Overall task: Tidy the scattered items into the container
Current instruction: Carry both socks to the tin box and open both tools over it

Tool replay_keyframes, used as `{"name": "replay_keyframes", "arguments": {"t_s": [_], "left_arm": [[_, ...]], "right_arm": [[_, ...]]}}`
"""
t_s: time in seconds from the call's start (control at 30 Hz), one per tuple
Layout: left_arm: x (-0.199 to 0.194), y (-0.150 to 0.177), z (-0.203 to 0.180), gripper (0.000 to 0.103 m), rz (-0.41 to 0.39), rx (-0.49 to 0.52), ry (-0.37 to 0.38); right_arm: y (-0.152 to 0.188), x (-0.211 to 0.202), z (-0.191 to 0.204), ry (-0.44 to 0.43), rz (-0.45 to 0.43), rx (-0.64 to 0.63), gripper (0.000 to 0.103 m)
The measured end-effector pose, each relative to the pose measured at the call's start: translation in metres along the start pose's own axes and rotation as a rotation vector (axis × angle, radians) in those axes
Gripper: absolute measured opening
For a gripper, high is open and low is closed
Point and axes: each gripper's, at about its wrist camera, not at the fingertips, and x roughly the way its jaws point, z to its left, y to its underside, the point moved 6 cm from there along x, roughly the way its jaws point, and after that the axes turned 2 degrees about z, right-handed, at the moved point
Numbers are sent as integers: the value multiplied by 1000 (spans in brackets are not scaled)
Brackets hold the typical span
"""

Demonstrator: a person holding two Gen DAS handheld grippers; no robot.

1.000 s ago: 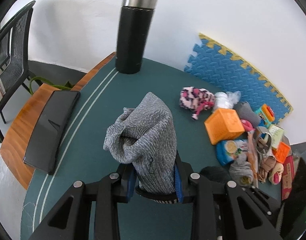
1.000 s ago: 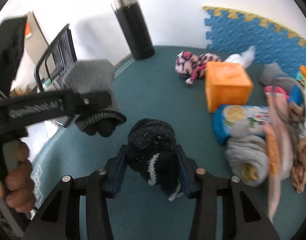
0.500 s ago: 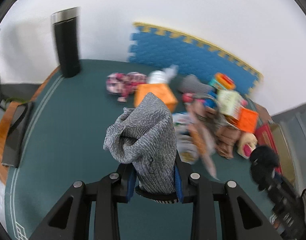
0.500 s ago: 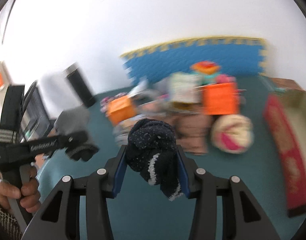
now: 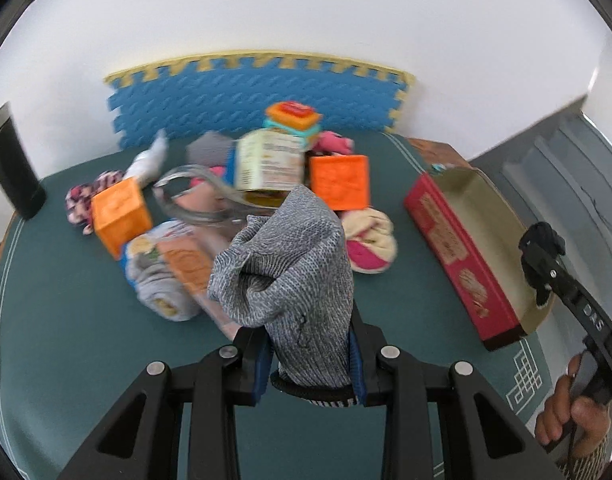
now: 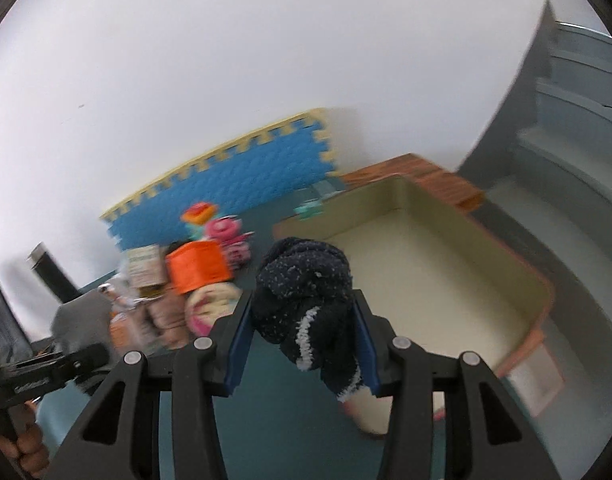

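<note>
On the green table [image 5: 74, 320] the red box [image 5: 462, 240] lies open beside the cluttered pile; the left gripper [image 5: 311, 364] clamps a grey sock [image 5: 290, 264], the right gripper [image 6: 302, 344] pinches a dark sock [image 6: 302, 292] before it

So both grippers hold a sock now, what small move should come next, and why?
Probably carry the right gripper a little further over the red box and let go there. It is shut on the dark navy sock, and the box's cream inside lies open and looks empty just beyond it. The left gripper, shut on the grey sock, is farther from the box and can follow.
</note>
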Motion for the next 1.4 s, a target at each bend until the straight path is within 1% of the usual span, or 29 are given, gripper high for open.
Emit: {"name": "replay_keyframes", "arguments": {"t_s": [0.03, 0.2, 0.27, 0.3, 0.4, 0.43, 0.6, 0.7, 0.8, 0.87, 1.0, 1.13, 1.17, 1.2, 1.23, 1.27, 1.3, 1.4], "left_arm": [[1, 0, -5, 33, 3, 11, 2], [7, -1, -25, 33, 20, 54, 8], [9, -2, -30, 33, 26, 68, 10], [10, -3, -33, 33, 27, 75, 11], [14, -7, -44, 33, 31, 97, 20], [15, -8, -48, 33, 32, 104, 26], [23, -20, -76, 33, 34, 155, 60], [29, -31, -102, 33, 33, 189, 107], [38, -43, -132, 33, 43, 218, 177], [44, -49, -152, 33, 47, 240, 206], [62, -56, -186, 33, 59, 286, 224], [79, -61, -209, 33, 76, 304, 238], [81, -62, -212, 37, 75, 306, 238], [83, -63, -215, 48, 75, 309, 237], [85, -64, -218, 55, 74, 311, 237], [85, -65, -218, 69, 62, 309, 230], [84, -65, -218, 77, 46, 305, 221], [81, -66, -209, 78, 11, 307, 185]], "right_arm": [[-1, 0, -7, 15, -2, 12, 52], [1, 0, -36, 62, -4, 67, 53], [2, 0, -40, 70, -3, 82, 54], [3, 0, -42, 73, -5, 90, 57], [2, -4, -48, 84, -23, 105, 71], [2, -7, -49, 91, -34, 105, 72], [-3, -17, -55, 152, -86, 81, 72], [-3, -22, -64, 179, -105, 92, 72], [-5, -26, -76, 198, -110, 114, 72], [-5, -30, -85, 217, -119, 137, 72], [-5, -35, -103, 235, -126, 178, 72], [-4, -37, -113, 254, -127, 190, 72], [-4, -37, -115, 256, -127, 194, 72], [-4, -38, -117, 259, -127, 197, 72], [-4, -38, -119, 263, -128, 201, 72], [-3, -38, -121, 266, -128, 205, 72], [-3, -37, -122, 266, -126, 210, 72], [-2, -34, -125, 260, -118, 223, 72]]}}
